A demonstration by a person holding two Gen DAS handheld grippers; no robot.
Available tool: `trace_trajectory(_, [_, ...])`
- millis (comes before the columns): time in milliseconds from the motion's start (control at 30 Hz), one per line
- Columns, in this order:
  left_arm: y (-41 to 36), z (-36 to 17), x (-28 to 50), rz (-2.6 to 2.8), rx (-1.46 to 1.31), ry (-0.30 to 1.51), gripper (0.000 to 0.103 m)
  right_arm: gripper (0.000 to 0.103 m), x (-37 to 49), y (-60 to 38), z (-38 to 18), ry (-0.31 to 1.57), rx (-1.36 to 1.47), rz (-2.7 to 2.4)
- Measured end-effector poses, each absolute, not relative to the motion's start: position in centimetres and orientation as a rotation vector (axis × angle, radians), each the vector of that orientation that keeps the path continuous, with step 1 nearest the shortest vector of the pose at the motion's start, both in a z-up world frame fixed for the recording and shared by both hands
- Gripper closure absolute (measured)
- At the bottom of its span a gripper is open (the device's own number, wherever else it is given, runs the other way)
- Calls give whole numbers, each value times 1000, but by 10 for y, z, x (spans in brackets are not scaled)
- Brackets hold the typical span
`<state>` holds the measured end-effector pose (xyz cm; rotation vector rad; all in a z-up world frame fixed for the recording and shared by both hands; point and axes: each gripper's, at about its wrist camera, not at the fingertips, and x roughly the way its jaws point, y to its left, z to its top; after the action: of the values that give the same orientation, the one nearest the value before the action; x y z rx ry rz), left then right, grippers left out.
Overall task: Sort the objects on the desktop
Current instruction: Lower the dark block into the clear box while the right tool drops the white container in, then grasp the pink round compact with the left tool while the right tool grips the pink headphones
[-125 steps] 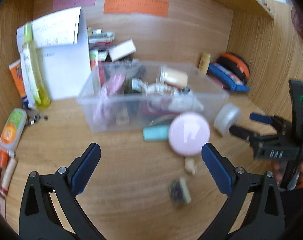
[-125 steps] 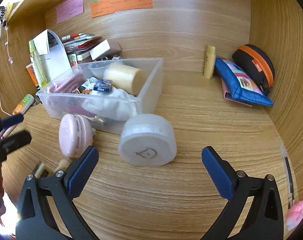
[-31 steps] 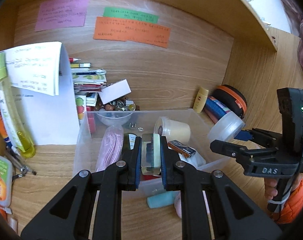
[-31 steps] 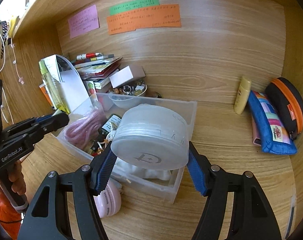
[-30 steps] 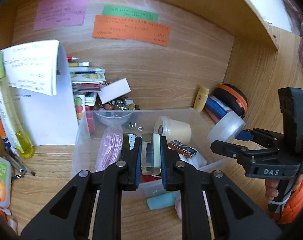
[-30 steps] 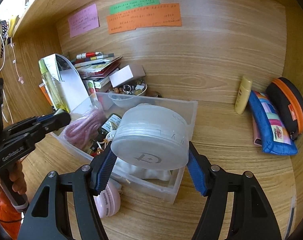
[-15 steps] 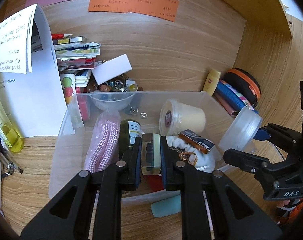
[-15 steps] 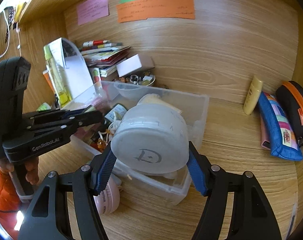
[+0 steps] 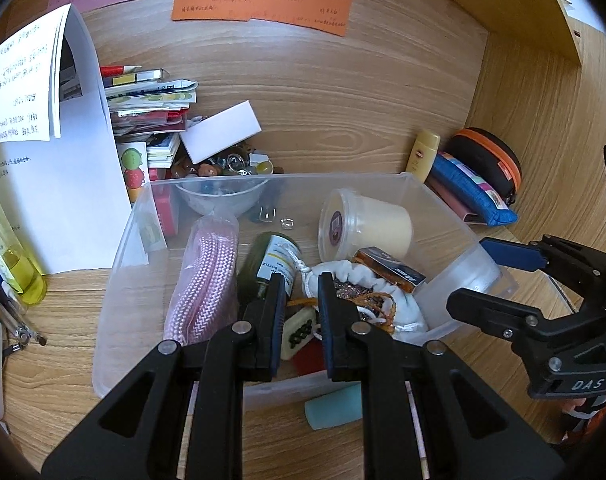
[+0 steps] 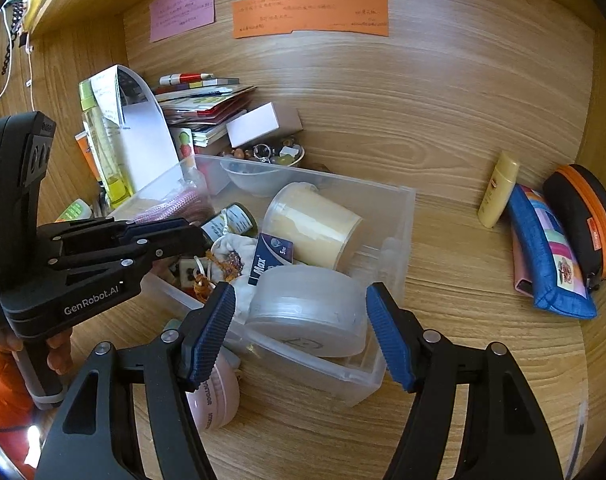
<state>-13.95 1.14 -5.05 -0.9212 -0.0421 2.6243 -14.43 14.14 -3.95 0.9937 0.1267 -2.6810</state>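
Note:
A clear plastic bin [image 9: 119,280] [image 10: 399,216] stands on the wooden desk, filled with small items. My left gripper [image 9: 299,292] hangs over the bin with its jaws slightly apart. A small tile with a green pattern [image 9: 299,332] lies in the bin below them, free of the pads. My right gripper [image 10: 303,308] is open over the bin's near right corner. The round translucent container [image 10: 307,312] lies in the bin between its fingers, not gripped. The left gripper also shows in the right wrist view [image 10: 195,236].
A pink round case [image 10: 213,396] and a teal eraser [image 9: 335,404] lie on the desk in front of the bin. A blue pouch [image 10: 551,256], an orange-trimmed case [image 10: 591,216] and a yellow tube [image 10: 499,188] sit at the right. Papers, books and a bottle [image 9: 7,248] stand at the left.
Both grippers have come down over the bin and opened. The tile has dropped from the left jaws into the bin. The round container has dropped from the right jaws into the bin.

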Motion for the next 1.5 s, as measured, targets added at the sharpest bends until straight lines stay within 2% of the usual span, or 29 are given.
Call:
trace_trajectory(100, [12,-50,-138,2627,-914,-38,88,27,-140,140,-37,134,978,-2692])
trace_trajectory(333, [14,-46,-129,2624,-894,-29,87,21,-127,144,-31,146,950,-2739])
trace_trajectory(433, [16,-41,-122,2638,-869,-11,76,20,-121,148,-29,132,944,-2759])
trace_trajectory(600, [18,-30,-106,2638,-825,-2,73,17,-110,154,-26,112,934,-2787])
trace_trajectory(933, [14,-18,-72,2692,-776,0,41,13,-86,171,-29,34,939,-2795])
trace_trajectory(1133, [20,-25,-57,2689,-804,-3,30,13,-73,182,-36,-9,947,-2778])
trace_trajectory(1500, [60,-58,-52,2586,-952,31,29,13,-58,205,-55,-88,995,-2755])
